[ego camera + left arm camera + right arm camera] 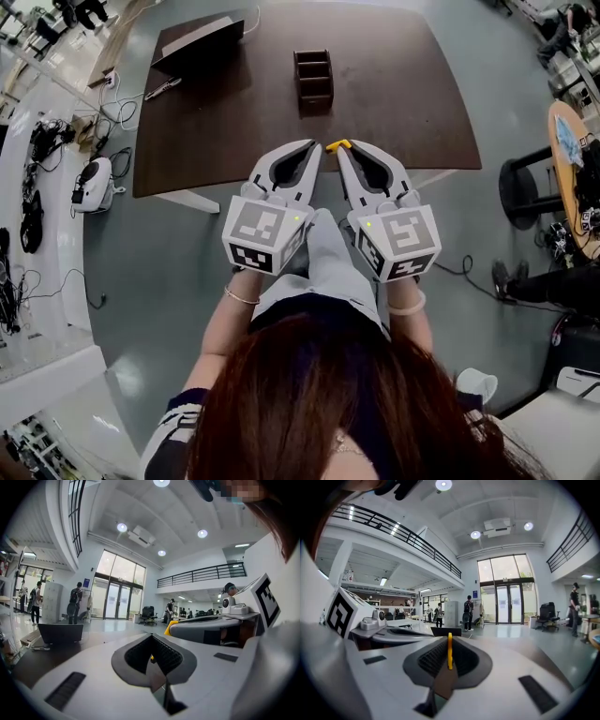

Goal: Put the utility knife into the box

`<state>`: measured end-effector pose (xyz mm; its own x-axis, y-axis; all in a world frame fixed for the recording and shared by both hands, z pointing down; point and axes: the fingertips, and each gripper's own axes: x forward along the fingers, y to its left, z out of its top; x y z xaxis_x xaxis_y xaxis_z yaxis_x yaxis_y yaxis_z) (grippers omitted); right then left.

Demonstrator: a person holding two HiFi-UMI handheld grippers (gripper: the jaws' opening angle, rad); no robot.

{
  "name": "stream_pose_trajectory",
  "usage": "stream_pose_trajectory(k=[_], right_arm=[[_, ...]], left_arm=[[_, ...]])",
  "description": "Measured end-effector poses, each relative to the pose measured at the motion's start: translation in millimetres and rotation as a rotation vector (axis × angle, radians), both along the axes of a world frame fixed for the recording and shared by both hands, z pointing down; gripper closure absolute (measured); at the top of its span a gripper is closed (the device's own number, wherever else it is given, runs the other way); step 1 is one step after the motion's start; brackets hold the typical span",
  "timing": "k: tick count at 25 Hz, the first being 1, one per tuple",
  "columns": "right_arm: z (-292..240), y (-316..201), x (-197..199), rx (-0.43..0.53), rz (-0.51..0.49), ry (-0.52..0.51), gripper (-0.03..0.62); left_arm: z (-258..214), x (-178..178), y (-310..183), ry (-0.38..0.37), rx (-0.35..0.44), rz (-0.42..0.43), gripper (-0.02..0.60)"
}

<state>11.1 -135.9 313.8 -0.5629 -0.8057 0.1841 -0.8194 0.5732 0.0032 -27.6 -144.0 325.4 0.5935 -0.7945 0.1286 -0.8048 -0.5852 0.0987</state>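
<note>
A dark brown box (313, 80) with open compartments stands on the brown table (394, 103), toward its far middle. My right gripper (339, 148) is shut on a yellow utility knife (338, 145), whose end sticks out past the fingertips over the table's near edge. In the right gripper view the knife (450, 651) shows as a thin yellow strip pinched between the jaws. My left gripper (315, 148) hovers right beside it, shut with nothing in it. From the left gripper view, the right gripper (211, 627) and the yellow knife tip (169, 626) lie just to the right.
A dark laptop (199, 42) sits at the table's far left corner, with a cable (161, 89) beside it. A white device (92, 183) lies on the floor at the left. A black stool (525, 183) stands to the right.
</note>
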Motion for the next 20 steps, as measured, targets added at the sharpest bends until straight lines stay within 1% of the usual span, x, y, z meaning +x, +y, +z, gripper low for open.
stream_pose_trajectory(k=[4, 10, 15, 20], right_arm=[[9.5, -61.6, 8.9, -0.01, -0.02, 0.002, 0.562], [11.3, -150.8, 8.4, -0.013, -0.088, 0.018, 0.562], [14.5, -204.6, 11.7, -0.02, -0.127, 0.025, 0.562], [26.8, -241.7, 5.7, -0.06, -0.133, 0.015, 0.562]], left_arm=[[9.6, 5.0, -58.0, -0.008, -0.011, -0.025, 0.581], [15.4, 6.1, -145.6, -0.011, -0.032, -0.084, 0.581], [14.7, 9.7, -197.5, -0.005, -0.028, -0.12, 0.581], [26.6, 0.8, -237.7, -0.023, -0.061, -0.132, 0.581]])
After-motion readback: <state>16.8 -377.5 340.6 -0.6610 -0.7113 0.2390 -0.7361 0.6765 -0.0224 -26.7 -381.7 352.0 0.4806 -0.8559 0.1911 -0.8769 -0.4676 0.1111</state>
